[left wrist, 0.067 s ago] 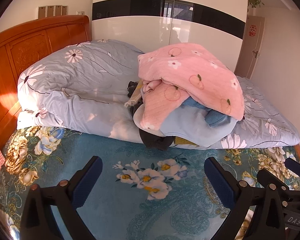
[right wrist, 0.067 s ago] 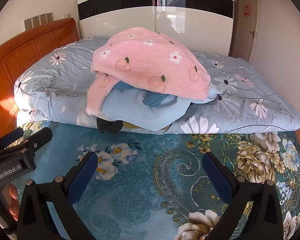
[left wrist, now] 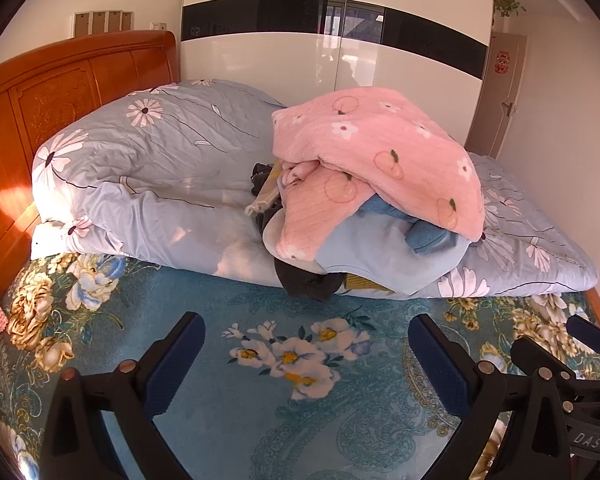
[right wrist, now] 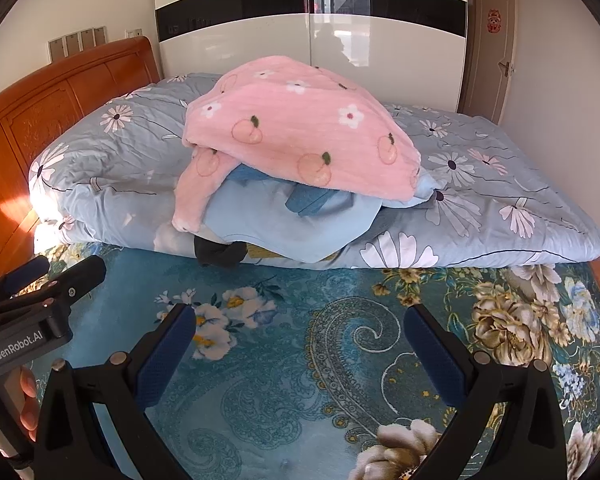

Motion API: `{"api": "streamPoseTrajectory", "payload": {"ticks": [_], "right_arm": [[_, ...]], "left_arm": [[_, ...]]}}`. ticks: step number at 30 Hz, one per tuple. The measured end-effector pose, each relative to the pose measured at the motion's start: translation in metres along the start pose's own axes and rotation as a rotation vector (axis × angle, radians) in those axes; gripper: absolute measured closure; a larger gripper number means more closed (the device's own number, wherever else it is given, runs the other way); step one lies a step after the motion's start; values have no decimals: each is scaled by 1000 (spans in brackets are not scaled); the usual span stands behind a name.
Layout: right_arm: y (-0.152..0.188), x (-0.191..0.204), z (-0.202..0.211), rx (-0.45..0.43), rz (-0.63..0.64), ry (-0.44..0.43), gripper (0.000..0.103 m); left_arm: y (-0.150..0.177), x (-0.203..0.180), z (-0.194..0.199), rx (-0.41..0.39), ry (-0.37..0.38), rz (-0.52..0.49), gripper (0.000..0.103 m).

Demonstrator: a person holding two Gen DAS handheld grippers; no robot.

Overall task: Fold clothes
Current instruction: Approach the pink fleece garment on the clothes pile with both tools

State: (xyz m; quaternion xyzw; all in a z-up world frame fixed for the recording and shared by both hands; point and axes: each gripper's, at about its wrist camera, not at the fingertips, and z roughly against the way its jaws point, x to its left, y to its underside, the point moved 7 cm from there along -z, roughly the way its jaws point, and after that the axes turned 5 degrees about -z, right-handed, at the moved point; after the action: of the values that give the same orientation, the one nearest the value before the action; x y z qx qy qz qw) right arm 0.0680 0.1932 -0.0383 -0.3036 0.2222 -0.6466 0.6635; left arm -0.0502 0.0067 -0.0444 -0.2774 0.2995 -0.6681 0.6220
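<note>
A pile of clothes lies on the folded grey floral duvet. On top is a pink fleece garment with peach prints. Under it are a light blue garment and a dark one. My left gripper is open and empty above the bedspread, short of the pile. My right gripper is open and empty, also short of the pile. The left gripper also shows at the left edge of the right wrist view.
A teal floral bedspread covers the bed in front of the duvet. A wooden headboard stands at the left. A white and black wardrobe and a door are behind the bed.
</note>
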Motion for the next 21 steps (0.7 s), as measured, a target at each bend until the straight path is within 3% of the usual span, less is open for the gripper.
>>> {"api": "streamPoseTrajectory", "payload": {"ticks": [7,21], "right_arm": [[-2,4,10,-11,7,-1,0],[-1,5,20,-22,21,-9,0]], "left_arm": [[-3,-7,11,-49,-11,-46,0],[-12,4,30,-119,5,2,0]]}}
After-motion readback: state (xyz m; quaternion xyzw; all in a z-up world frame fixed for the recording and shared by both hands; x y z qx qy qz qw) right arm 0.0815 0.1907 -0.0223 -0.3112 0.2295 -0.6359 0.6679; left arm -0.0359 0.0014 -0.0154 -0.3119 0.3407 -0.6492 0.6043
